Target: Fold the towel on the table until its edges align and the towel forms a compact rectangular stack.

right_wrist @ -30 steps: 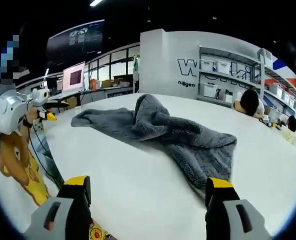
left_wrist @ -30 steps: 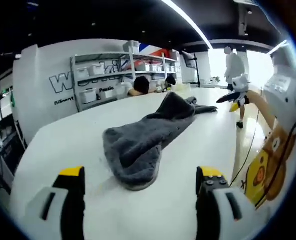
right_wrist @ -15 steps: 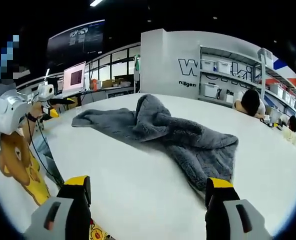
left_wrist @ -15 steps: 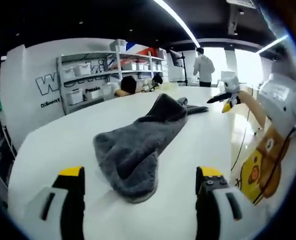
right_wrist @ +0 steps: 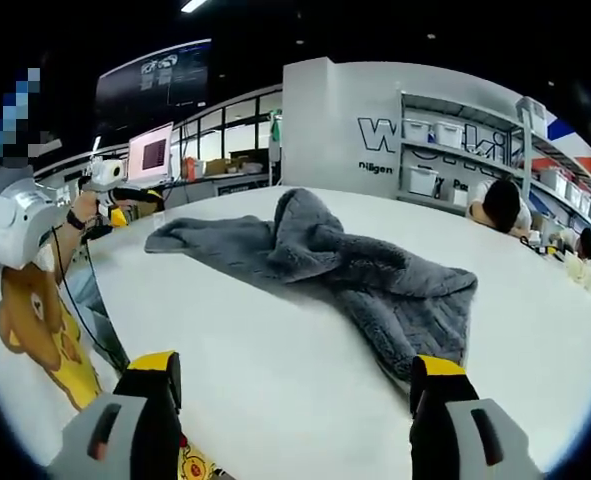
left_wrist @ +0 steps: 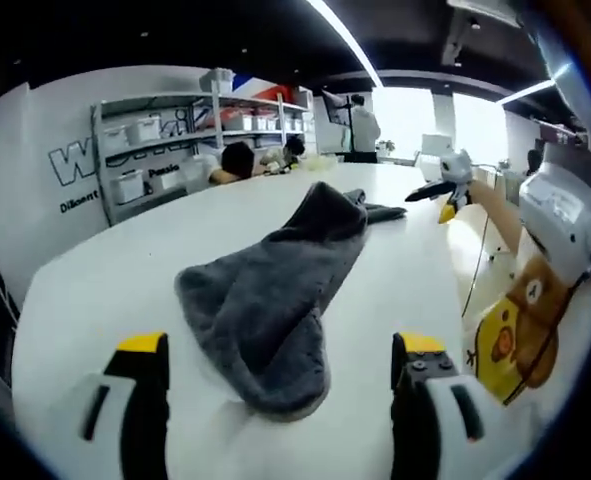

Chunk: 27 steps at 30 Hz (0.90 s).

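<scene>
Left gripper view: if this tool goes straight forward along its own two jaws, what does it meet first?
Most likely the grey towel: its near, rounded end lies between the open jaws of the left tool, on the white table. How far ahead it lies is hard to judge.

Both cams sit low over the white tabletop (left_wrist: 95,290), looking forward between their own fingers. Left gripper view sits close to one end of the grey towel (left_wrist: 275,290), right gripper view faces its side. Shared: towel, tabletop, shelving (right_wrist: 445,150).
</scene>
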### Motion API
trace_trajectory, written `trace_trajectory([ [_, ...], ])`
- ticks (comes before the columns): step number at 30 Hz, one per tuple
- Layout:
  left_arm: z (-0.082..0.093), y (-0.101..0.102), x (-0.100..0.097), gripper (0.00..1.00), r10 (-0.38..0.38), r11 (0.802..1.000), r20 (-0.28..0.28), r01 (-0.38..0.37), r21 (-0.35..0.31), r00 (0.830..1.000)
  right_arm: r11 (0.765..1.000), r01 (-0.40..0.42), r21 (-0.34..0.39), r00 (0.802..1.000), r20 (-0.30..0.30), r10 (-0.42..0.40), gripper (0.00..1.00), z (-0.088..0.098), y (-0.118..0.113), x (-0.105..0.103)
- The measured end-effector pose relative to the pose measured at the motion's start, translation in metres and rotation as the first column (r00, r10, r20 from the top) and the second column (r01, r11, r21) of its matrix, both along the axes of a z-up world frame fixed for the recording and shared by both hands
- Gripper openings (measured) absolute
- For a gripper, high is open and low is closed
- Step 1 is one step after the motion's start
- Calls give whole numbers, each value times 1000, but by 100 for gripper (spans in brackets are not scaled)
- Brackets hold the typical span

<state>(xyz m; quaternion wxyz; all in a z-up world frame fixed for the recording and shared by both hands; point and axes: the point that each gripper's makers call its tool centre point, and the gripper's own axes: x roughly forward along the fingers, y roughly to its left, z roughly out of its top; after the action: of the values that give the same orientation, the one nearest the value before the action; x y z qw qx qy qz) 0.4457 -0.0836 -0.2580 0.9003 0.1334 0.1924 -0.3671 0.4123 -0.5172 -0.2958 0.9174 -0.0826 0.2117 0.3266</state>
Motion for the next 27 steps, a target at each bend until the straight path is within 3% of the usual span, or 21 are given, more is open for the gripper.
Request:
trace_trajectory([
  [19,-1,-5,37,97,-107,994,-113,106,-17,988,1000,-10,1,1000,-6,10,99,-2,1,-6],
  [27,0,-2,67,97,-114,993,-153,117,12,982,1000,-4,-3,1000,-9,4,99,-2,-1,-6],
])
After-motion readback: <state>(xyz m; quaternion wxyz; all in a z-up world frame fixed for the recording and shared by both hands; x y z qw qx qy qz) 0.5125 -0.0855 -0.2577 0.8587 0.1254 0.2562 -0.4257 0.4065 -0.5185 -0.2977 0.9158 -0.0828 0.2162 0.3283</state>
